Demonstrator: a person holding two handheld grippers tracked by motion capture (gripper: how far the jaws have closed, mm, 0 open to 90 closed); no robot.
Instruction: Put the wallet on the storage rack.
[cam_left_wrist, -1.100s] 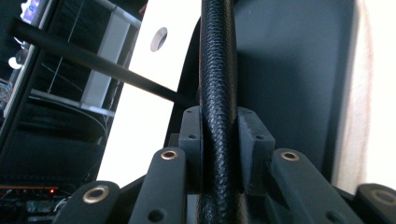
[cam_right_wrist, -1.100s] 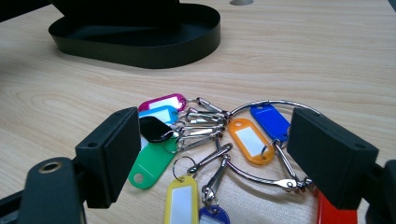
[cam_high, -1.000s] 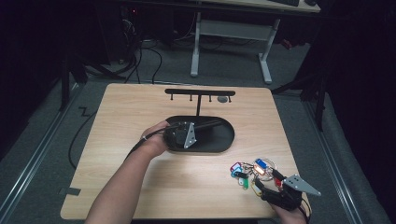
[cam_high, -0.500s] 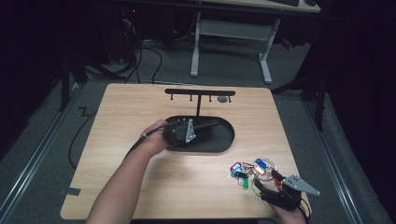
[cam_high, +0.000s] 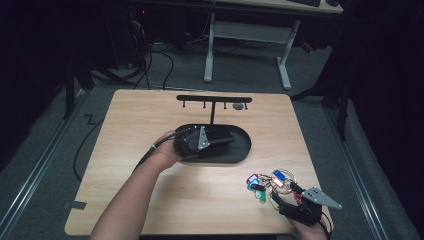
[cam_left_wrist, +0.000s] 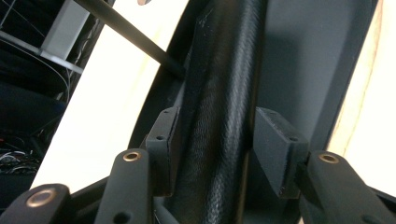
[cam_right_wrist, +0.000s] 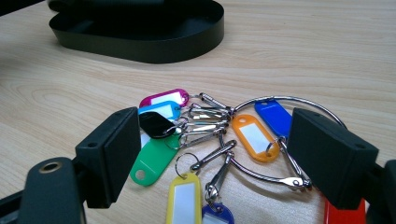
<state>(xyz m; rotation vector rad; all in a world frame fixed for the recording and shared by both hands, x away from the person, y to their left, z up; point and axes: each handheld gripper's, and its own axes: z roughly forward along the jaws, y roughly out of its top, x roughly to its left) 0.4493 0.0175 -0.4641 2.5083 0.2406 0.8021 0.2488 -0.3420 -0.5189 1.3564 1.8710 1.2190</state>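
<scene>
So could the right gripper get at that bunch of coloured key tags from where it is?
Probably yes: the right gripper has its jaws open around the key tags on the table, with nothing between them.

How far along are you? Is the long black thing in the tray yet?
Done: the long black thing already lies in the black tray. In hand: the left gripper has just been opening its jaws to let go, with that thing between them. Left: the bunch of key tags lies on the table between the right gripper's open jaws, not yet gripped.
</scene>
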